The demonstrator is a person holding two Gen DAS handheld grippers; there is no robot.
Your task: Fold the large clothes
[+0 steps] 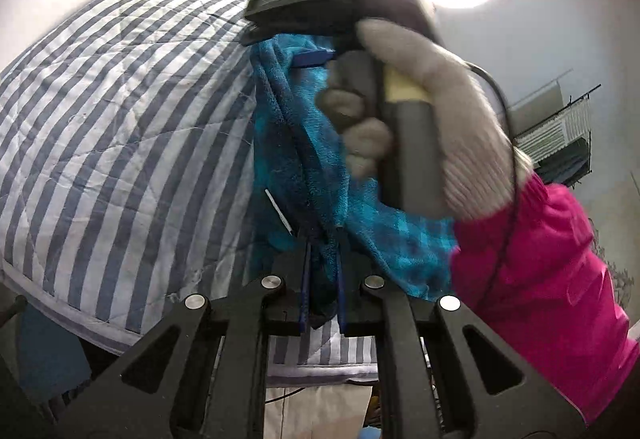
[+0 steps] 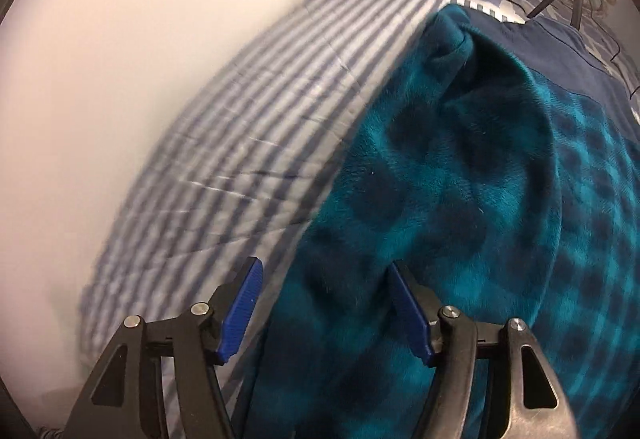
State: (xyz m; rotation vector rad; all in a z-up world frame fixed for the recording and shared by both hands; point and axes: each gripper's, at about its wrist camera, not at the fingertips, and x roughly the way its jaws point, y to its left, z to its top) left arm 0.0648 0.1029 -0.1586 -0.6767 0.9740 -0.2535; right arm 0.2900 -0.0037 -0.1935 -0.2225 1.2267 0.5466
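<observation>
Far left: striped quilt (image 1: 120, 111) spread over the bed, running up to a pale wall. Centre of the left wrist view: left gripper (image 1: 322, 279) pinched tight on a bunched edge of the teal checked fleece garment (image 1: 288, 159), blue pads nearly together with cloth squeezed between, fabric hanging off the bed and stretched toward the other tool. Further right: gloved right hand (image 1: 432, 111) wrapped round the handle of the right gripper (image 2: 326, 309), pink sleeve (image 1: 540, 279) behind.

In the right wrist view: blue fingers (image 2: 242, 313) spread apart, fleece lying between and over them but not clamped; rest of the garment draped right across the quilt.

Risks, as judgement: only one firm hold, so a pull could drag the whole garment crooked or off the bed; thick slippery pile could slide out of a shallow pinch; closing the right tool on several layers at once would bury a wrinkle in the fold; blurred motion suggests speed, likely to misalign edges
</observation>
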